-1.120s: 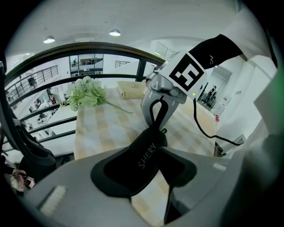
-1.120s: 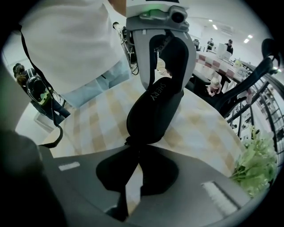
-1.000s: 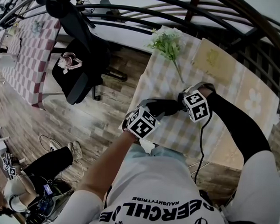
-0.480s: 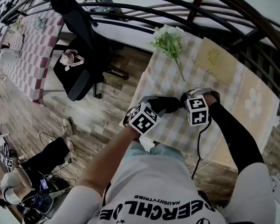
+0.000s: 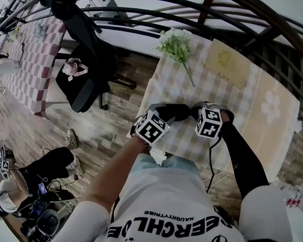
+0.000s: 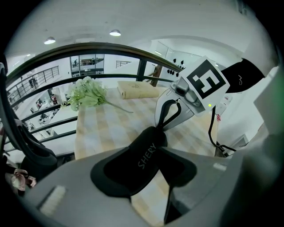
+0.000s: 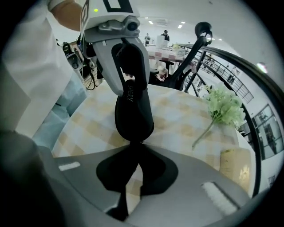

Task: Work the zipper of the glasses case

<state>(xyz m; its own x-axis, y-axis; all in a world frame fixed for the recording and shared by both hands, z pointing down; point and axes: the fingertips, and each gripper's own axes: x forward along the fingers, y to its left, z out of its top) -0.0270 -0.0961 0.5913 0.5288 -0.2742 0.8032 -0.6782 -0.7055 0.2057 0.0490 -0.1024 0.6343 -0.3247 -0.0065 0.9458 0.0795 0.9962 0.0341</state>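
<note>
A black glasses case (image 5: pixel 174 112), printed SHERY, hangs just above the chequered table between both grippers. My left gripper (image 6: pixel 148 156) is shut on one end of the case (image 6: pixel 141 157). From the far end a thin black zipper pull loop (image 6: pixel 170 111) runs into the right gripper's jaws. In the right gripper view the case (image 7: pixel 132 104) points away from me toward the left gripper. My right gripper (image 7: pixel 133 153) is shut on the pull at the near tip. Whether the zipper is open or shut is not visible. In the head view the left gripper (image 5: pixel 162 117) and right gripper (image 5: pixel 195 111) face each other.
The table (image 5: pixel 178 86) carries a white-green flower sprig (image 5: pixel 176 42) at its far edge and a beige book (image 5: pixel 226 59) at far right. A black office chair (image 5: pixel 86 71) stands left of the table. A curved dark railing runs behind. A cable (image 5: pixel 210 157) trails from the right gripper.
Both grippers keep their hold on the case. The right gripper has drifted slightly toward me and to the left; the left one has barely shifted.
</note>
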